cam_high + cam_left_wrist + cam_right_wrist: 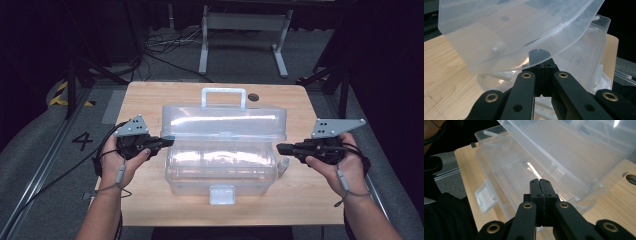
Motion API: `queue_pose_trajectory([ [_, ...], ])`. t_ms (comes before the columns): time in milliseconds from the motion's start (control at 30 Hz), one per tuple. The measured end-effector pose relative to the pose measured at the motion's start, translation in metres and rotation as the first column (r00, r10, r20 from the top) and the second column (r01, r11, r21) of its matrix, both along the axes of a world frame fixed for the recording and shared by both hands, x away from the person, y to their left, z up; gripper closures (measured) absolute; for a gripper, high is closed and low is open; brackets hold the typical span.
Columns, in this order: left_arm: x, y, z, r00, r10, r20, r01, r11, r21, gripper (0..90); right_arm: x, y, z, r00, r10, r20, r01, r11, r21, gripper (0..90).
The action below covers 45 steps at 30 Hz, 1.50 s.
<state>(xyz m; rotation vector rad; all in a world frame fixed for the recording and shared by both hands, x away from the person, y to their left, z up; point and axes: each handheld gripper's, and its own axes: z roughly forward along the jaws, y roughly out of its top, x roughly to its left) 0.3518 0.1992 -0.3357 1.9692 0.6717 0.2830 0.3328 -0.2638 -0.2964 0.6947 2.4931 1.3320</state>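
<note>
- The clear plastic toolbox (pixel 222 165) sits mid-counter (pixel 150 95), its lid (pixel 225 121) raised.
- The left gripper (pixel 167 142) lies level at the box's left end, fingers closed, tips under the lid's edge.
- The right gripper (pixel 280 148), fingers closed on nothing, points level at the box's right end.

The left gripper (pixel 539 53) pointed at a clear plastic box (pixel 584 57) on a wooden table (pixel 446 75). Its two black jaws were pressed together, their tips under the edge of the box's raised lid (pixel 506 27); whether they touched it could not be told. The lid tilted above the jaws, the open box behind it.
</note>
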Motion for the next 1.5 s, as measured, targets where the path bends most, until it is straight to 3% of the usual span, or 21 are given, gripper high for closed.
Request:
queue_pose_trajectory([
  [267, 0.000, 0.000, 0.000, 1.0000, 0.003, 0.001, -0.003, 1.0000, -0.002, 90.0, 0.007, 0.006, -0.024, 0.9985, -0.034, 0.043, 0.032, 0.9977, 0.059, 90.0],
  [467, 0.000, 0.000, 0.000, 1.0000, 0.005, 0.003, -0.005, 1.0000, -0.001, 90.0, 0.014, 0.007, -0.033, 0.9980, -0.047, 0.042, 0.043, 0.9950, 0.090, 90.0],
  [700, 0.000, -0.001, 0.000, 0.9999, 0.011, 0.004, -0.011, 0.9999, -0.003, 90.0, 0.018, 0.005, -0.033, 0.9952, -0.076, 0.062, 0.067, 0.9896, 0.127, 90.0],
  [933, 0.000, -0.006, 0.002, 0.9988, 0.036, 0.034, -0.036, 0.9994, -0.004, 90.0, 0.019, 0.004, -0.036, 0.9897, -0.112, 0.090, 0.094, 0.9786, 0.183, 90.0],
  [1500, 0.010, -0.011, 0.014, 0.9930, 0.094, 0.071, -0.093, 0.9954, -0.026, 89.9, 0.033, 0.006, -0.022, 0.9783, -0.161, 0.130, 0.135, 0.9725, 0.190, 90.0],
])
